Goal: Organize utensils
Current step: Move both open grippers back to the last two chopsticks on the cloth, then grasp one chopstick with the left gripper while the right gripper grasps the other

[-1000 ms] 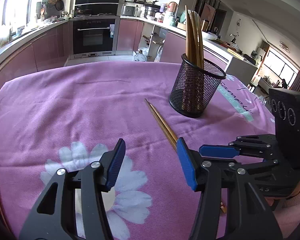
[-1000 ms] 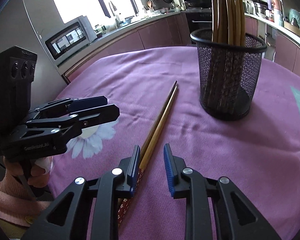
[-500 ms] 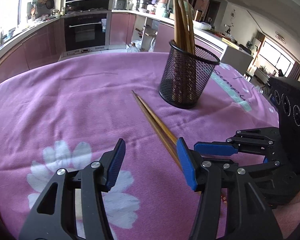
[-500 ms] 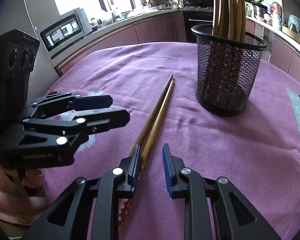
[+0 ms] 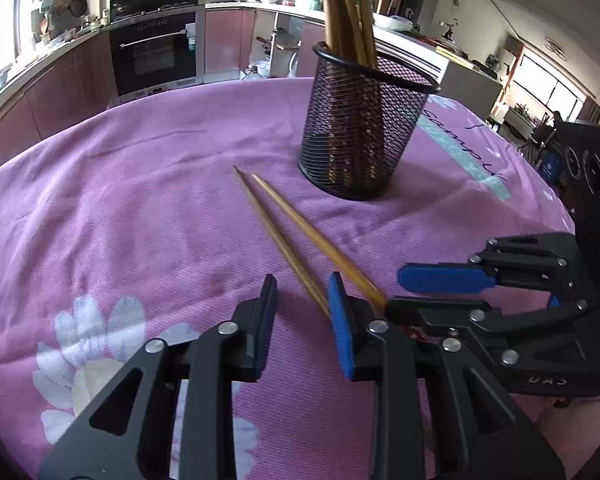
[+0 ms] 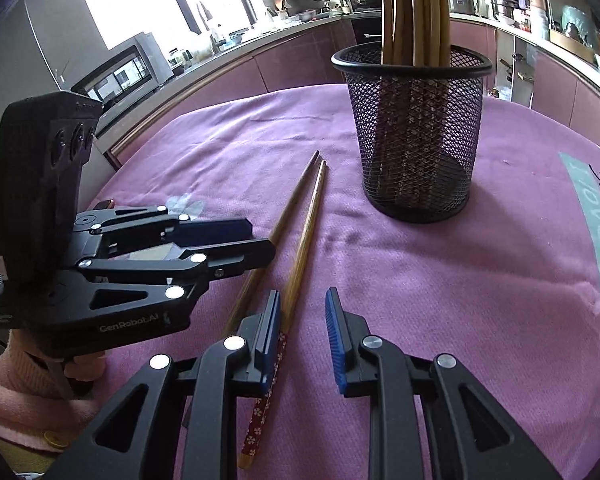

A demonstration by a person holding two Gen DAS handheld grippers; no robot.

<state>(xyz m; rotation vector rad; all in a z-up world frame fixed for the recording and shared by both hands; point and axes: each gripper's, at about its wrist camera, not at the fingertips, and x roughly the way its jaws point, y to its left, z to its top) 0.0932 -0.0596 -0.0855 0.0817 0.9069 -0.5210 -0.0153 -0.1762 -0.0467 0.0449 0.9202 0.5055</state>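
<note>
Right wrist view: my right gripper is open, two chopsticks lying just outside its left jaw; my left gripper is open too, the holder well ahead.

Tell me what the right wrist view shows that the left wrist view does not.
Only the right wrist view shows the chopsticks' red flower-patterned ends, beside the right gripper, a microwave oven and a pink sleeve. Only the left wrist view shows the built-in oven and the white flower print under the left gripper. Both show two loose chopsticks, the black mesh holder with upright chopsticks, and the purple tablecloth.
</note>
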